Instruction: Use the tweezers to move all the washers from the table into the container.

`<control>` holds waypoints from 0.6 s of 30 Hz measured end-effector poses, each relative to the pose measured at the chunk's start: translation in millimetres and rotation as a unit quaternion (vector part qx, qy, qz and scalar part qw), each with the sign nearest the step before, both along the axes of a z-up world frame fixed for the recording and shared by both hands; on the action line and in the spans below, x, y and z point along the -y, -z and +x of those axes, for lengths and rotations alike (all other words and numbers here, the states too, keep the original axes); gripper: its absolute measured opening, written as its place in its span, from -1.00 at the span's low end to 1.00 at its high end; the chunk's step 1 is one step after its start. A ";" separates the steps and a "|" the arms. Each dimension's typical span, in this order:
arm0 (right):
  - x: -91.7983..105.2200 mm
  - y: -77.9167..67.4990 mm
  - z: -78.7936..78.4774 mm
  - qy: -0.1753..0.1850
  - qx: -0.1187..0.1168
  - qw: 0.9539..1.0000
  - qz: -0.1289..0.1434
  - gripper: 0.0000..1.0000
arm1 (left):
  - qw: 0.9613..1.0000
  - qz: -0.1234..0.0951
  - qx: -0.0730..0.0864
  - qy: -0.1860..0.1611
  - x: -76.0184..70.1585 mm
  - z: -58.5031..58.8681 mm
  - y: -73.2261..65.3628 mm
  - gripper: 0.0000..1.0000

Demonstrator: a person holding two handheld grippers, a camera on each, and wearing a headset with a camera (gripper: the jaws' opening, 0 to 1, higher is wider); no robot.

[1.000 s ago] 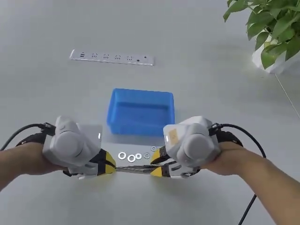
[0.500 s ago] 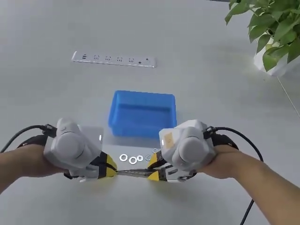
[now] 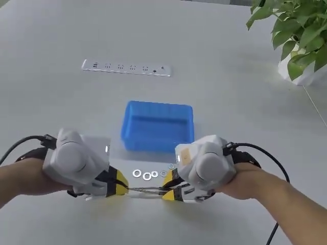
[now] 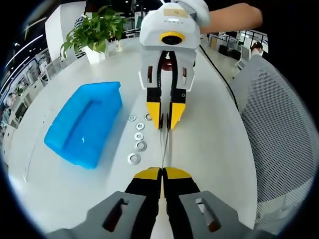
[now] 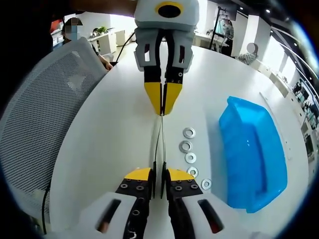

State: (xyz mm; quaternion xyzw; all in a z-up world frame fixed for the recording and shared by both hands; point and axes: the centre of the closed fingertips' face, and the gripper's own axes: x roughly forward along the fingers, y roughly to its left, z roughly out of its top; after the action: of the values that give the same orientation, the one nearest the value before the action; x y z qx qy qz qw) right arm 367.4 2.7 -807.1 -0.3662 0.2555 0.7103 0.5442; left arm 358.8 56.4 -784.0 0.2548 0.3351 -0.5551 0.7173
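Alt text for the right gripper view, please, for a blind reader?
The right gripper and left gripper face each other over a white table, each shut on one end of the tweezers. Five washers lie in a row beside them, near a blue container.

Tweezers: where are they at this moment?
In the head view the tweezers span low centre between the left tool and right tool, each clamping an end, just nearer the person than the row of washers.

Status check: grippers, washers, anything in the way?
Left gripper and right gripper both shut on the tweezers, one at each end. Washers on the table beside the container, none inside. Nothing between them.
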 end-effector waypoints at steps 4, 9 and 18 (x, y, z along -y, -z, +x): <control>-0.3 -0.2 -1.9 0.000 -0.001 1.000 0.001 -0.75 | 1.000 -0.005 0.007 0.004 2.2 -1.8 -11.9 -0.90; -0.4 -0.7 -4.5 0.003 -0.003 1.000 0.000 -0.75 | 1.000 -0.013 0.010 0.008 7.7 -3.0 -27.4 -0.90; 1.5 -5.5 -7.9 0.011 -0.005 1.000 -0.001 -0.76 | 0.999 -0.031 0.028 0.027 24.7 -1.9 -58.8 -0.90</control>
State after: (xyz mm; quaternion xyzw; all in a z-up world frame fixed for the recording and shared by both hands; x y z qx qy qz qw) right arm 359.4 1.2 -801.5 -0.3603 0.2626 0.7062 0.5501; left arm 357.0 31.7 -725.2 0.2566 0.2906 -0.5773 0.7187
